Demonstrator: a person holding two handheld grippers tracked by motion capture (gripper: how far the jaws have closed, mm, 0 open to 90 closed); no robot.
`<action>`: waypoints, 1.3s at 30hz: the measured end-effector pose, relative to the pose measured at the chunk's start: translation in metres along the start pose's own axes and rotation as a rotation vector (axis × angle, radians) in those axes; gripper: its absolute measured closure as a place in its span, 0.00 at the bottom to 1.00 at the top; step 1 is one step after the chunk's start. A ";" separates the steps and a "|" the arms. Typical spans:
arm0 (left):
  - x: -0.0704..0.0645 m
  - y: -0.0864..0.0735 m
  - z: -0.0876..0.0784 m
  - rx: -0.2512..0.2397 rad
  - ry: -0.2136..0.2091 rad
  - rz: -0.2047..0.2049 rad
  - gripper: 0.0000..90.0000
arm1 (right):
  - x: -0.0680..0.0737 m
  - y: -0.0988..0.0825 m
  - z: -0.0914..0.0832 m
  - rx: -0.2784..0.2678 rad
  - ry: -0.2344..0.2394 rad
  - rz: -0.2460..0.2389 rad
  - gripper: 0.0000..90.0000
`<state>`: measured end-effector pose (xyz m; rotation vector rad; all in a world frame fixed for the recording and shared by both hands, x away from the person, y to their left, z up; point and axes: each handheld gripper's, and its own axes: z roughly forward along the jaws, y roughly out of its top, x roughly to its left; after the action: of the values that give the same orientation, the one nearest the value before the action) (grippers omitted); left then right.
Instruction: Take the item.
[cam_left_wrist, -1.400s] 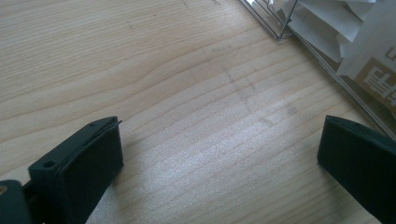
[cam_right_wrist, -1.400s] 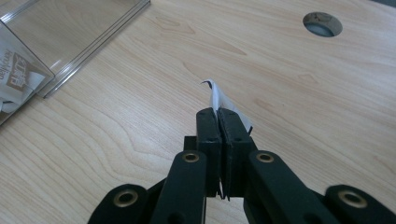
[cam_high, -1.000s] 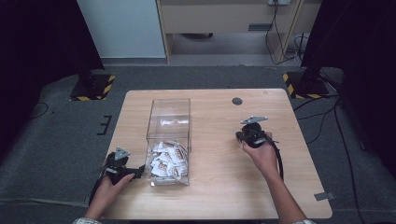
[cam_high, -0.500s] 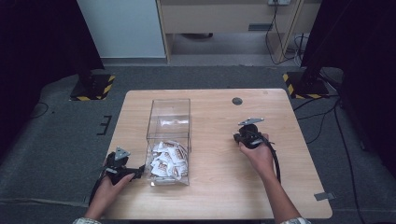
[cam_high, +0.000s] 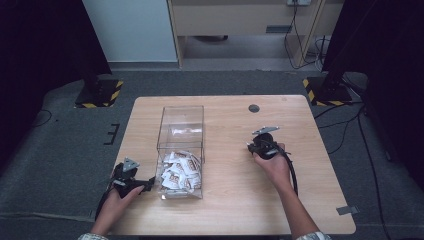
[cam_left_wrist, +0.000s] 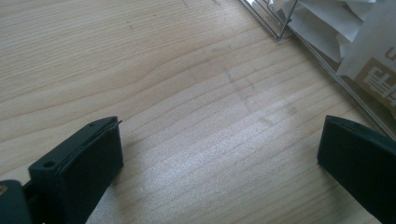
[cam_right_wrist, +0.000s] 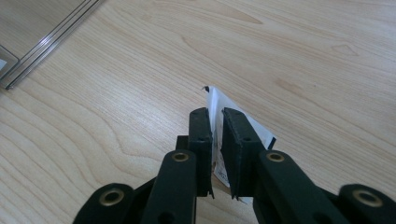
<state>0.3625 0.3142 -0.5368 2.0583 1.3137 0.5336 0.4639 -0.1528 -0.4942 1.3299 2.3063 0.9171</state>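
A person sits at a light wooden table and holds one gripper in each hand. In the middle-left part of the table stands a clear plastic box, long and open at the top. Its near end holds a pile of small white sachets with brown printed labels; the far end of the box has almost nothing in it.

The left gripper rests on the table just beside the near left corner of the box. In the left gripper view its jaws stand wide apart, with only bare wood between them. At the upper right of that view the wall of the box and some sachets are close; a brown label with pale marks shows there, but the writing is cut off and I cannot read it.

The right gripper is over the right half of the table, well apart from the box. In the right gripper view its jaws are almost closed and pinch one white sachet, which stands on edge between them. The sachet has a dark stripe at one end and small print near the jaws, too small to read.

Near the far edge of the table there is a small dark round disc.
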 end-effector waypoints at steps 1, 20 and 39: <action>0.000 0.000 0.000 0.000 0.000 0.000 0.00 | 0.001 0.001 0.000 -0.001 -0.002 -0.001 0.88; 0.000 0.000 0.000 0.000 0.000 0.000 0.00 | 0.009 0.011 -0.007 -0.020 0.023 -0.010 0.71; 0.000 0.000 0.000 0.000 0.000 0.000 0.00 | 0.010 0.019 -0.018 -0.085 0.043 -0.006 0.45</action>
<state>0.3625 0.3142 -0.5368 2.0582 1.3139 0.5336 0.4607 -0.1439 -0.4679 1.2797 2.2748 1.0386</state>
